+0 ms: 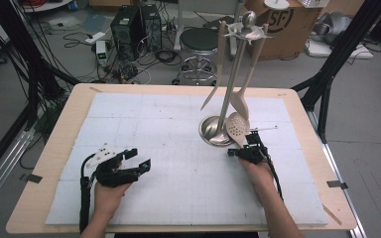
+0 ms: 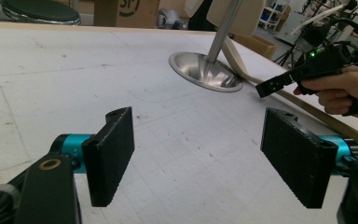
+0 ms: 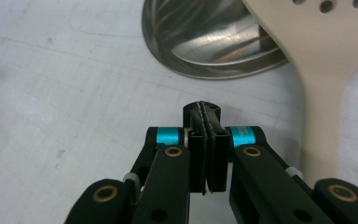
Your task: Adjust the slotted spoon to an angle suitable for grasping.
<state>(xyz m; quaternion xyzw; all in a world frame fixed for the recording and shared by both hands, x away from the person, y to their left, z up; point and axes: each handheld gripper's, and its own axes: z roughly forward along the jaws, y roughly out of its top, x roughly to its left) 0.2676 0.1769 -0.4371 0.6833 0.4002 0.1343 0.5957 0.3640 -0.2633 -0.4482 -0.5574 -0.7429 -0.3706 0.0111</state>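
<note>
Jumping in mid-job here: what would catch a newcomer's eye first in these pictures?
The steel utensil stand towards the table's far right, with pale tools hanging from its top. A slotted spoon lies by its base, right beside the right gripper, whose jaws are shut on nothing. Near the table's front left, the left gripper rests with its jaws wide open over the white mat.

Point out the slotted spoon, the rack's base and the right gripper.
slotted spoon [image 1: 237, 127]: high view, on its perforated head.
rack's base [image 3: 205, 44]: right gripper view, on the shiny steel dish.
right gripper [image 3: 207, 140]: right gripper view, between its shut jaws' tips.
</note>
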